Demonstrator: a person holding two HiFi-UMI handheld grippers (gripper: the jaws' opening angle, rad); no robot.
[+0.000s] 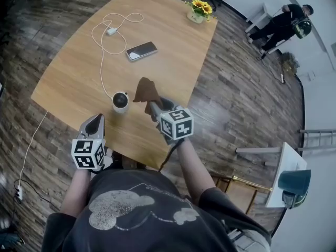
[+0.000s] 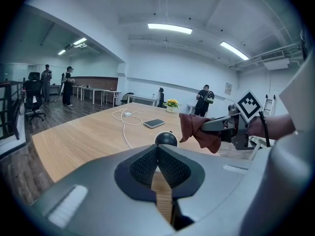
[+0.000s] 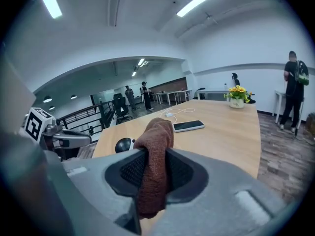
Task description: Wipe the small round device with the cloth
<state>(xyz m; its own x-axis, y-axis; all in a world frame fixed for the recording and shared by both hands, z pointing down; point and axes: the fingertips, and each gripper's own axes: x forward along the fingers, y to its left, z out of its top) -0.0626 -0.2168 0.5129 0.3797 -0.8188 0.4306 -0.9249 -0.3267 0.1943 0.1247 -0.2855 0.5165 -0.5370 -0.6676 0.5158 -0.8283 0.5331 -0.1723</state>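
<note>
1. Left area: A white cable (image 1: 102, 49) loops across the wooden counter (image 1: 68, 83) in the upper left of the head view. It runs down toward the small round device.
2. Left gripper (image 1: 96, 121): It is located at the lower left of the head view, over the near edge of the counter. In the left gripper view its jaws are closed against each other at the tip, with nothing between them.
3. Small round device (image 1: 120, 101): It has a dark top and a white body. It stands upright on the counter near the centre of the head view, ahead of the left gripper and close to the near edge.
4. Cloth (image 1: 146, 92): The brown cloth is just to the right of the device. Contact between the two cannot be confirmed.
5. Right gripper (image 1: 154, 108): It is located right of centre. In the right gripper view its jaws are clamped on the cloth, which bulges above them and hangs down below them.
6. Background: A phone (image 1: 141, 50) lies flat farther up the counter. A pot of yellow flowers (image 1: 199, 10) stands at the far right corner. A person (image 1: 281, 24) in dark clothing is at the upper right of the frame.
</note>
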